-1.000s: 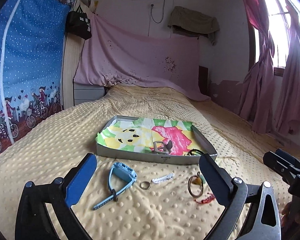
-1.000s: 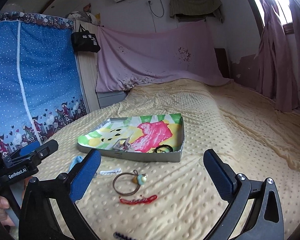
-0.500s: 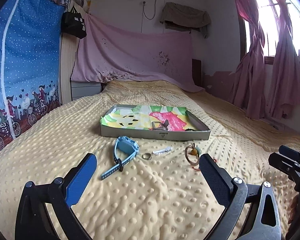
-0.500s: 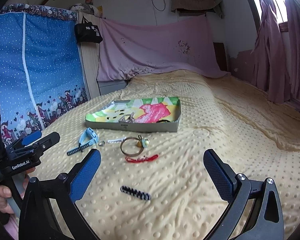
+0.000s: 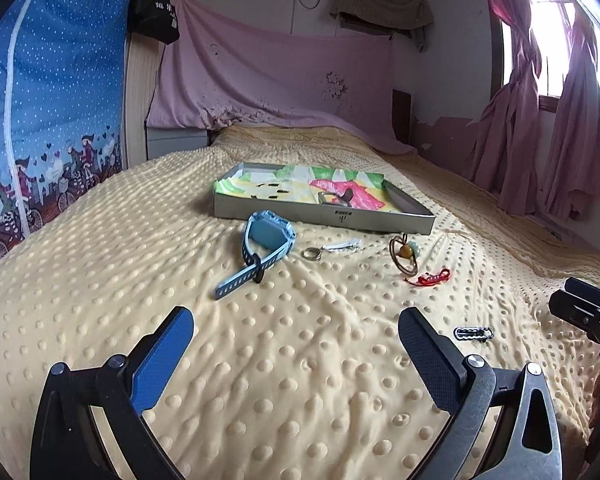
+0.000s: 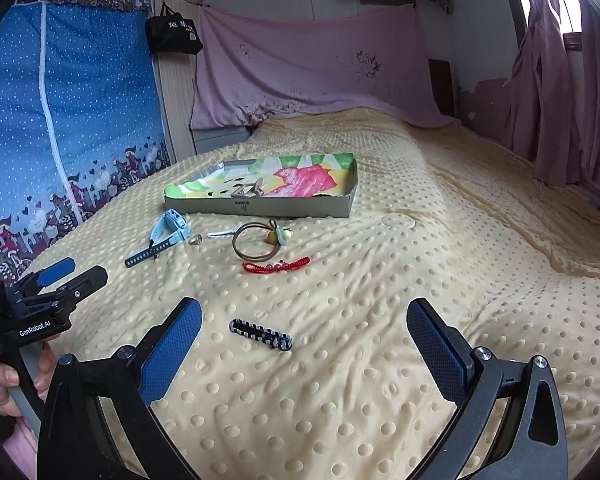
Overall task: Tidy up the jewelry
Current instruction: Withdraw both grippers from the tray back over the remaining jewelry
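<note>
A shallow grey tray (image 5: 324, 216) (image 6: 260, 205) lined with bright patterned paper lies on the bed, with a small metal piece (image 5: 334, 197) inside. In front of it lie a light-blue watch (image 5: 266, 240) (image 6: 168, 234), a small ring (image 5: 311, 253), a white clip (image 5: 344, 245), a brown bangle with a bead (image 5: 405, 252) (image 6: 256, 240), a red cord bracelet (image 5: 430, 278) (image 6: 276, 266) and a black-and-white bracelet (image 5: 474, 333) (image 6: 260, 334). My left gripper (image 5: 296, 340) is open and empty, well short of the watch. My right gripper (image 6: 304, 332) is open around the black-and-white bracelet, above it.
The yellow dotted blanket (image 5: 300, 380) covers the whole bed. A blue printed curtain (image 5: 40, 120) hangs on the left, a pink sheet (image 5: 280, 80) at the head, and pink window curtains (image 5: 560, 120) on the right. A hand (image 6: 4, 380) holds the left gripper's handle.
Both grippers have pulled back from the tray, so the jewelry now sits farther ahead. The black-and-white bracelet has come into view between the right gripper's fingers. Nothing on the bed has moved.
</note>
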`<state>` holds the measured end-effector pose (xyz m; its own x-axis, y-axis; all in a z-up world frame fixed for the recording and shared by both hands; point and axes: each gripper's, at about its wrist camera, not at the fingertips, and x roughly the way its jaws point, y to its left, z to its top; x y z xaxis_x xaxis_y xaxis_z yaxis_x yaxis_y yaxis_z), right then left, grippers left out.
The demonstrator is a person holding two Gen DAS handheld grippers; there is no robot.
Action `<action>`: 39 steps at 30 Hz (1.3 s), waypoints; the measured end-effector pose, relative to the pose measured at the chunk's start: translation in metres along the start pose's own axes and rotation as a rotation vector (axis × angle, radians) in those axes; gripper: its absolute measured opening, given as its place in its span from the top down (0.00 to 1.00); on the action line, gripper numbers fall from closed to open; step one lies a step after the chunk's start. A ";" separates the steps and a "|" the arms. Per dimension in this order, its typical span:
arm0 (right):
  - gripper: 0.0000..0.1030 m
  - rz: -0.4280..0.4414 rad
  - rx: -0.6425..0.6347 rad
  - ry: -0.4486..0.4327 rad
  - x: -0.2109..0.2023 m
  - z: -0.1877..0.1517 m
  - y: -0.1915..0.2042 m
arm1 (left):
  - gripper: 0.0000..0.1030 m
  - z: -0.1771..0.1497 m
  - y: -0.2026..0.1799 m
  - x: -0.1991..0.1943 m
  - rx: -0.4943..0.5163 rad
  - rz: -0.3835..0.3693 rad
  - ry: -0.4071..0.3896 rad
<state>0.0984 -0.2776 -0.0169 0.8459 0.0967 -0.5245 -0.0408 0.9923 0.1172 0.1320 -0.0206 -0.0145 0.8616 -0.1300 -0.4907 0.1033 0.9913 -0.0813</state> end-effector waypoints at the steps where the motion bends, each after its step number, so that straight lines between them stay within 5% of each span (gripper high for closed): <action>1: 0.02 0.004 -0.001 0.008 0.002 -0.001 0.001 | 0.00 -0.001 0.001 0.001 -0.002 0.001 0.008; 24: 0.02 0.096 -0.022 0.074 0.050 0.021 0.022 | 0.00 0.014 0.029 0.030 -0.042 0.063 0.085; 39: 0.02 0.155 -0.023 0.083 0.125 0.060 0.048 | 0.00 0.047 0.057 0.111 -0.119 0.052 0.182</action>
<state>0.2341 -0.2224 -0.0266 0.7818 0.2541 -0.5694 -0.1808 0.9663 0.1831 0.2570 0.0221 -0.0328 0.7589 -0.0906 -0.6449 -0.0080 0.9889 -0.1485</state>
